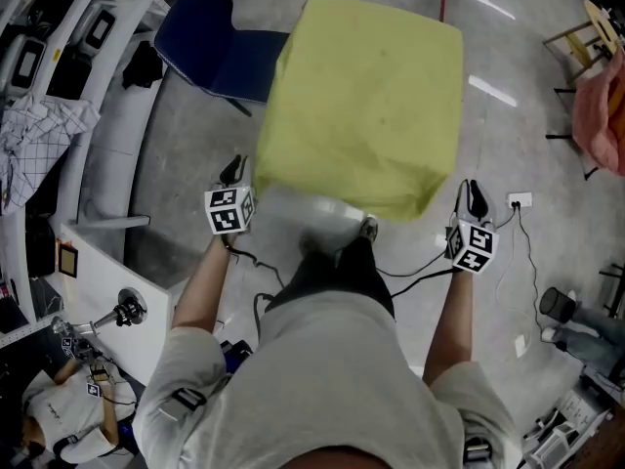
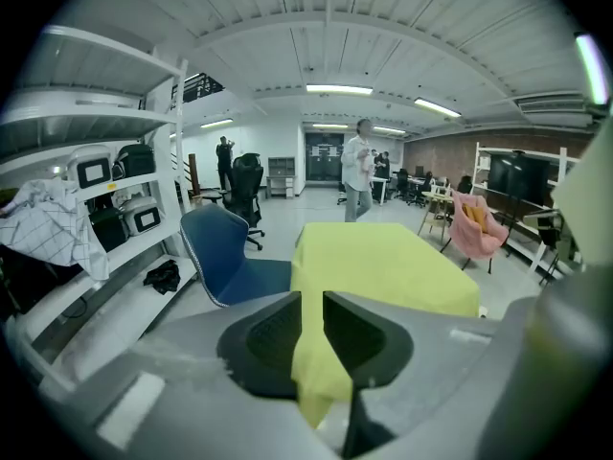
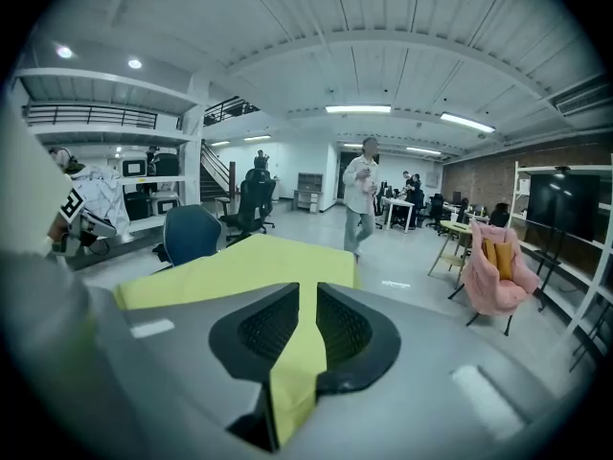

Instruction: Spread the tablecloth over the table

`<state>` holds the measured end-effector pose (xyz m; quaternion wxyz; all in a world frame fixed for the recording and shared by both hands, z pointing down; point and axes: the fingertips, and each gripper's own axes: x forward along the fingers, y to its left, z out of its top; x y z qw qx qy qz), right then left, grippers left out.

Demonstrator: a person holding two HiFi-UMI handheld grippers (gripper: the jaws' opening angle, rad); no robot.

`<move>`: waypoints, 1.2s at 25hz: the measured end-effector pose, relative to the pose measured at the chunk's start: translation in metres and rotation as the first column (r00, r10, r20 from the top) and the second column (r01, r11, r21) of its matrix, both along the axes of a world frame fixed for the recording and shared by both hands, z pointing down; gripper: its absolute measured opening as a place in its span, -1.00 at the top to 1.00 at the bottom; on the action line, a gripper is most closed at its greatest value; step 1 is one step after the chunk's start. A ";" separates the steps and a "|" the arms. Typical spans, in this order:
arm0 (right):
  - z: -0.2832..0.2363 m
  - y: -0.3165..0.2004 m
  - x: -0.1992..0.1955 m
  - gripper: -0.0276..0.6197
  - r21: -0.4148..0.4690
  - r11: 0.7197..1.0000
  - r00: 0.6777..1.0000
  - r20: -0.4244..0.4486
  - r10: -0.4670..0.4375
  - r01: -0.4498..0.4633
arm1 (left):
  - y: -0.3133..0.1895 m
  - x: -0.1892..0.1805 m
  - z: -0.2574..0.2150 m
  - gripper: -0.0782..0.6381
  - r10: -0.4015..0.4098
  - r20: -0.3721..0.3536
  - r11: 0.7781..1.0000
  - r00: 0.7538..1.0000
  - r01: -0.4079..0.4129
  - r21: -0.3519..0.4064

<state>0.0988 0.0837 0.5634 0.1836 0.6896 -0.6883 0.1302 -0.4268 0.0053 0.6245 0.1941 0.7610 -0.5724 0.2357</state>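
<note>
Pretty far along on this one, I'd say; the yellow tablecloth is already draped over the tabletop in the upper middle of the head view, and it looks flat on top with only a few soft creases. It hangs down on the left side by the blue chair and on the right side too; the far edge runs out near the top of the frame, so I can't judge how it sits there.

What's not done is the near end; both near corners are in the air, not lying down. The left gripper sits at the lower left corner of the cloth, and in the left gripper view its 2 jaws are pressed onto a fold of yellow fabric that runs down between them. Same story for the right gripper at the lower right corner; in the right gripper view the jaws pinch a strip of the cloth, with the rest stretching away toward the middle of the frame.

There's a pale grey patch just under the near hem in the head view; might be bare tabletop, might be floor glare, can't tell.

So my guess at what's left: draw the near edge toward the person until it hangs evenly, lower both corners, let go, then maybe smooth the top. Main risk is pulling 1 corner harder and skewing the whole thing.
</note>
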 end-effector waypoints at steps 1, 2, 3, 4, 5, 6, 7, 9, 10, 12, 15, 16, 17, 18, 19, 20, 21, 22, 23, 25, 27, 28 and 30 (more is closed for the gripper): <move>0.000 -0.001 -0.001 0.73 0.000 1.000 1.000 0.002 -0.004 0.004 | 0.000 -0.002 -0.001 0.57 -0.008 -0.001 1.000 1.000 0.008 0.001; 0.001 -0.003 -0.003 0.74 0.001 1.000 1.000 0.005 -0.009 0.009 | 0.000 -0.003 -0.002 0.57 -0.013 -0.002 1.000 1.000 0.013 0.001; 0.001 -0.004 -0.006 0.76 0.003 1.000 1.000 0.009 -0.015 0.015 | 0.001 -0.004 -0.002 0.57 -0.017 -0.002 1.000 1.000 0.017 0.003; 0.000 -0.006 -0.011 0.78 0.007 1.000 1.000 0.010 -0.021 0.021 | 0.001 -0.005 -0.003 0.57 -0.020 -0.002 1.000 1.000 0.020 0.007; -0.001 -0.009 -0.015 0.83 0.012 1.000 1.000 0.009 -0.028 0.028 | 0.002 -0.004 -0.003 0.57 -0.023 -0.001 1.000 1.000 0.023 0.013; -0.003 -0.012 -0.019 0.87 0.020 0.999 0.999 0.008 -0.037 0.037 | 0.001 -0.002 -0.004 0.57 -0.023 -0.002 1.000 1.000 0.023 0.021; -0.006 -0.015 -0.024 0.89 0.029 0.999 0.999 0.005 -0.046 0.046 | 0.000 0.002 -0.006 0.58 -0.022 -0.005 0.999 1.000 0.022 0.030; -0.014 -0.022 -0.032 0.89 0.054 0.997 0.998 0.001 -0.063 0.063 | -0.003 0.014 -0.013 0.69 -0.013 -0.017 0.998 1.000 0.014 0.056; -0.018 -0.026 -0.037 0.89 0.067 0.995 0.998 -0.002 -0.070 0.070 | -0.005 0.022 -0.017 0.73 -0.006 -0.022 0.997 1.000 0.007 0.071; -0.028 -0.033 -0.049 0.89 0.094 0.992 0.996 -0.007 -0.084 0.084 | -0.010 0.039 -0.026 0.73 0.017 -0.028 0.995 0.999 -0.014 0.101; -0.047 -0.048 -0.066 0.89 0.145 0.985 0.996 -0.011 -0.093 0.094 | -0.023 0.069 -0.045 0.73 0.053 -0.046 0.988 0.998 -0.045 0.147; -0.054 -0.054 -0.072 0.90 0.163 0.982 0.995 -0.008 -0.096 0.096 | -0.027 0.081 -0.054 0.73 0.066 -0.060 0.985 0.996 -0.056 0.164; -0.062 -0.059 -0.078 0.90 0.180 0.979 0.995 -0.001 -0.101 0.100 | -0.030 0.095 -0.064 0.73 0.084 -0.077 0.981 0.994 -0.069 0.181; -0.070 -0.064 -0.086 0.90 0.198 0.974 0.994 0.006 -0.111 0.107 | -0.031 0.109 -0.073 0.73 0.104 -0.092 0.977 0.990 -0.085 0.197; -0.079 -0.068 -0.095 0.90 0.216 0.969 0.992 0.013 -0.126 0.120 | -0.030 0.123 -0.081 0.73 0.127 -0.105 0.972 0.986 -0.103 0.211; -0.088 -0.071 -0.105 0.90 0.234 0.962 0.989 0.018 -0.145 0.137 | -0.029 0.138 -0.090 0.73 0.153 -0.116 0.967 0.981 -0.124 0.225; -0.097 -0.073 -0.116 0.90 0.251 0.955 0.986 0.022 -0.166 0.156 | -0.027 0.153 -0.099 0.73 0.178 -0.125 0.960 0.976 -0.145 0.240; -0.105 -0.073 -0.127 0.90 0.266 0.949 0.982 0.025 -0.185 0.172 | -0.025 0.166 -0.107 0.73 0.203 -0.135 0.953 0.970 -0.164 0.254; -0.111 -0.072 -0.137 0.90 0.278 0.943 0.980 0.029 -0.198 0.182 | -0.021 0.179 -0.114 0.73 0.227 -0.147 0.947 0.963 -0.182 0.266; -0.121 -0.067 -0.153 0.90 0.300 0.936 0.977 0.040 -0.208 0.187 | -0.014 0.200 -0.126 0.73 0.271 -0.167 0.934 0.948 -0.216 0.284; -0.129 -0.062 -0.165 0.90 0.320 0.929 0.976 0.051 -0.210 0.183 | -0.006 0.218 -0.135 0.73 0.314 -0.174 0.919 0.933 -0.253 0.304; -0.132 -0.059 -0.168 0.90 0.331 0.926 0.976 0.052 -0.213 0.184 | -0.002 0.227 -0.139 0.73 0.335 -0.174 0.910 0.926 -0.270 0.315; -0.138 -0.055 -0.172 0.90 0.349 0.917 0.974 0.043 -0.220 0.192 | 0.004 0.242 -0.146 0.73 0.366 -0.176 0.893 0.914 -0.291 0.343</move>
